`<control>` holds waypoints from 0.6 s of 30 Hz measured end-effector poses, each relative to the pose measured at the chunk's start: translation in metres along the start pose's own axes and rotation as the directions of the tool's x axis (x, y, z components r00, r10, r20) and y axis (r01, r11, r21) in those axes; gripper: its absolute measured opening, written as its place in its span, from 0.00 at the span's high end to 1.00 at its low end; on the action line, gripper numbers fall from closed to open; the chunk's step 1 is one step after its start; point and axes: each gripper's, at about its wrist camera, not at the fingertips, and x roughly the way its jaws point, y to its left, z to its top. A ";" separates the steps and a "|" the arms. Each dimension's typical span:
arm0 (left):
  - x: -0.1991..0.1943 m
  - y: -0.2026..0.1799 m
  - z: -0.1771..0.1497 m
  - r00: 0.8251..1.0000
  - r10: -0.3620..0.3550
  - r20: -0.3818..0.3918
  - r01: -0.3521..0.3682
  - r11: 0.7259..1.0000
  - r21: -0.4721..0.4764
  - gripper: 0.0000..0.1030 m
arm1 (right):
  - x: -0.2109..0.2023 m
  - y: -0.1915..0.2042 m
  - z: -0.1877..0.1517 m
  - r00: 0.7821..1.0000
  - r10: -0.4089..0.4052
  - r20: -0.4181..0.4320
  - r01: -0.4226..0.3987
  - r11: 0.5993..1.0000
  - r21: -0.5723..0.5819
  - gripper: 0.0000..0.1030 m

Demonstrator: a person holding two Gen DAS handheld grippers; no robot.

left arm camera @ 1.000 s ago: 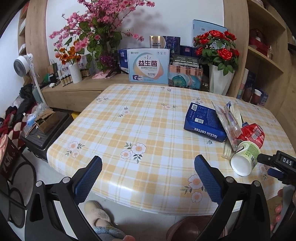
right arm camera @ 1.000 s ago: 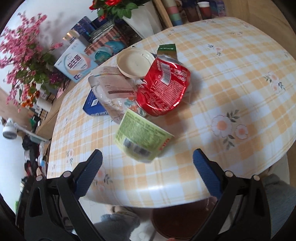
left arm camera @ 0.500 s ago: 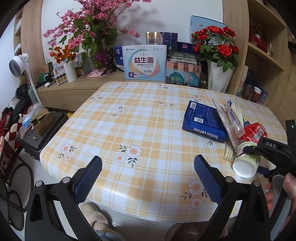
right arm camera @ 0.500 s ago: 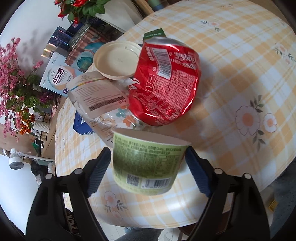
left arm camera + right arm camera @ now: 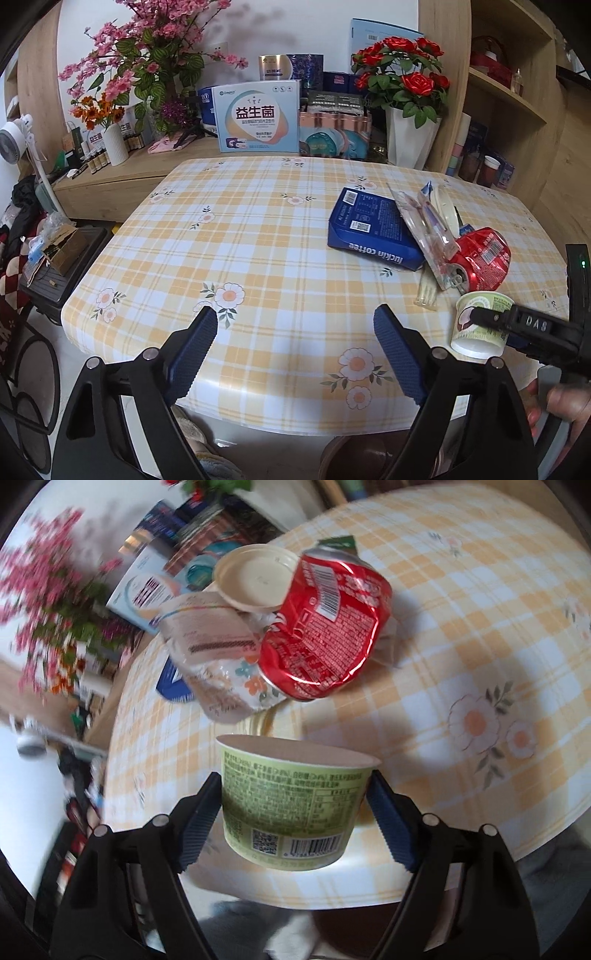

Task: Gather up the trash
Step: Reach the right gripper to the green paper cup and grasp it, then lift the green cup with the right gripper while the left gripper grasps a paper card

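In the left wrist view, the left gripper had crept forward over the near edge of the table since a second earlier, its jaws now closing a little yet with nothing but checked cloth between them. The right gripper, which had stood clear of the trash a second before, had come in around the green cup, so the first pick was under way rather than merely approached. Counted here: one cup, one crushed red can, one blue coffee box, one clear plastic wrapper, one white lid and what looked like one pale fork, all clustered at the table's right side. In the right wrist view, the green cup had gone from lying ahead of wide-spread jaws to sitting between the pads, which appeared to press both its sides; the surroundings were blurred. I judged it gripped and ready to be carried off, though no bin could be identified with certainty. Behind it lay one can, one wrapper, one lid and a corner of the one blue box.
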 end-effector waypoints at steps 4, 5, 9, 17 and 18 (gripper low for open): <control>-0.003 -0.010 -0.001 1.000 -0.009 -0.005 0.009 1.000 0.010 0.18 | -0.009 0.002 -0.007 0.998 -0.045 0.036 0.050 0.987 -0.151 0.24; -0.003 -0.012 -0.001 1.000 -0.014 -0.008 0.014 1.000 0.012 0.18 | -0.011 0.003 -0.009 0.997 -0.058 0.047 0.066 0.981 -0.184 0.24; -0.003 -0.022 0.000 0.999 -0.039 -0.023 0.040 0.999 0.019 0.19 | -0.020 0.000 -0.015 0.990 -0.107 0.097 0.130 0.948 -0.292 0.24; 0.007 -0.043 0.006 0.991 -0.110 -0.073 0.111 0.994 0.014 0.27 | -0.034 -0.031 -0.009 0.977 -0.136 0.167 0.179 0.943 -0.280 0.24; 0.010 -0.047 0.009 0.989 -0.125 -0.084 0.126 0.992 0.012 0.29 | -0.035 -0.035 -0.007 0.974 -0.142 0.174 0.187 0.942 -0.279 0.24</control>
